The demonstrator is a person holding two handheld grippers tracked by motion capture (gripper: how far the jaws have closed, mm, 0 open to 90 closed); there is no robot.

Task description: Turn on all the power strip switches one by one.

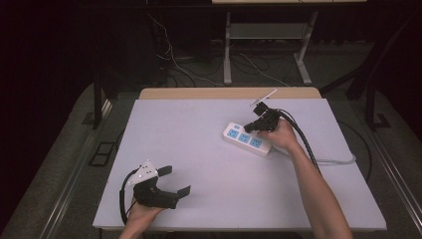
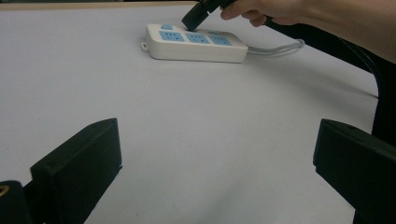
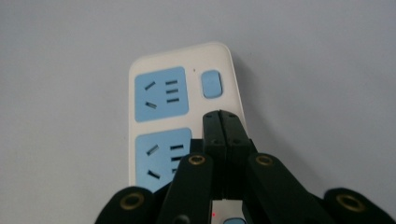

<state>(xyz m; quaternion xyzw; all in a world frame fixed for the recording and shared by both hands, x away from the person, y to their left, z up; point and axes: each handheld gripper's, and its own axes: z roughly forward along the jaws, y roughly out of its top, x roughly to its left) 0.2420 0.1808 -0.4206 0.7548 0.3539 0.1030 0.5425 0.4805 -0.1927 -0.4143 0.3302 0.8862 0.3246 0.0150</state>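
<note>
Right gripper (image 3: 223,116) jaws closed, empty, over strip (image 3: 161,93); its switch (image 3: 211,83) at 12. Left gripper (image 1: 171,180) wide open, empty.

the power strip (image 1: 247,139) lies on the bench (image 1: 199,149), right of its middle and toward the far half, set at a slant with its cable (image 1: 333,161) running off to the right. the right claw (image 1: 247,128) sits over the strip, jaws pressed together, its tip above the strip's top just short of the switch (image 3: 211,83) at the strip's end. the left claw (image 1: 175,180) rests at the near left corner of the bench, jaws wide apart, well apart from the strip.
</note>
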